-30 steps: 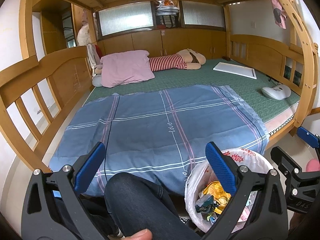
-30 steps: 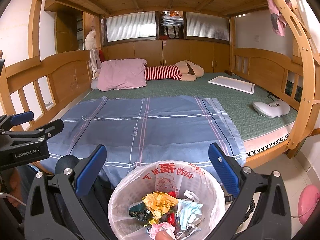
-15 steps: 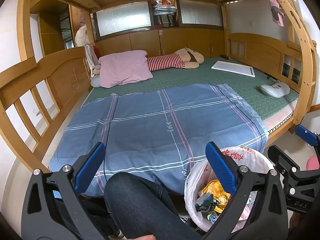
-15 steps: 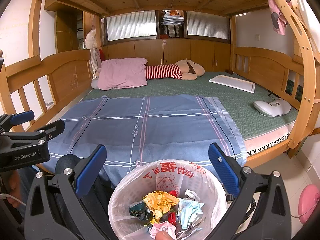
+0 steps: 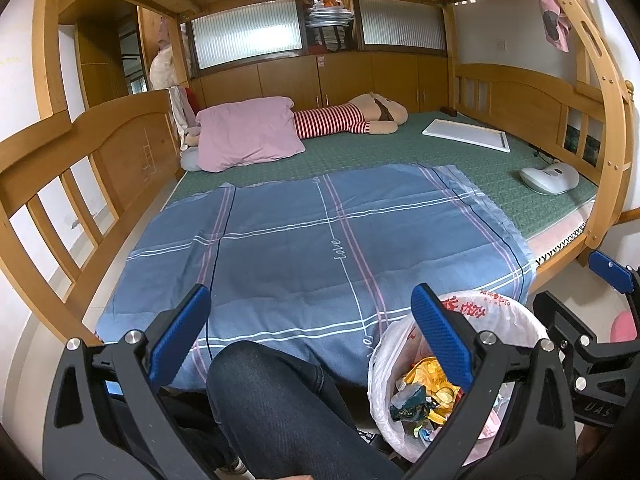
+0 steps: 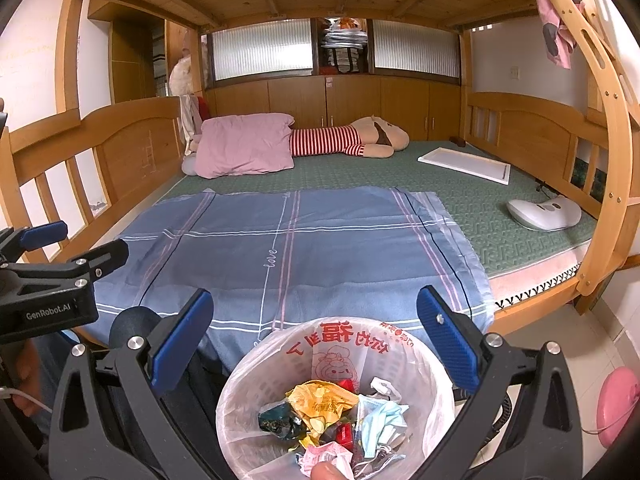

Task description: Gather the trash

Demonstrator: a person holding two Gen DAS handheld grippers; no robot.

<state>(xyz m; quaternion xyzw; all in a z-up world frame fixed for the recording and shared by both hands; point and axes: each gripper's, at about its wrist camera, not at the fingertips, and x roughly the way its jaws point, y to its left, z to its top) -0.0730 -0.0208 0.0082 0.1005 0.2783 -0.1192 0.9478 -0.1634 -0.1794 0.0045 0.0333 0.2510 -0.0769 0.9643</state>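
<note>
The left gripper (image 5: 308, 312) hangs with its jaws spread wide and nothing between them, its blue pads (image 5: 180, 332) framing a knee in dark jeans (image 5: 276, 408) at the 6 o'clock edge of the left wrist view. The right gripper (image 6: 316, 316) is likewise wide apart and empty, poised directly above the trash bin (image 6: 256, 364), which sits at 6 o'clock in the right wrist view and at about 4 o'clock in the left one. The bin is a white basket lined with a thin plastic bag printed in red characters, and it stands on the floor just beside the foot of the bed. Inside lies the trash (image 6: 332, 416): a crumpled yellow wrapper, a dark teal wrapper, a pale blue face mask, red scraps and a pink-and-white wrapper near the front. A blue plaid sheet (image 6: 288, 248) is spread flat over the near half of the green mattress (image 6: 480, 200), reaching toward 12 o'clock. Beyond it, around 11 o'clock, rests a pink pillow (image 6: 244, 148) touching a striped plush toy (image 6: 348, 140). A flat white board (image 6: 466, 164) lies at 2 o'clock, and a white rounded device (image 6: 544, 212) sits near 3 o'clock by the wooden bed frame (image 6: 532, 128).
</note>
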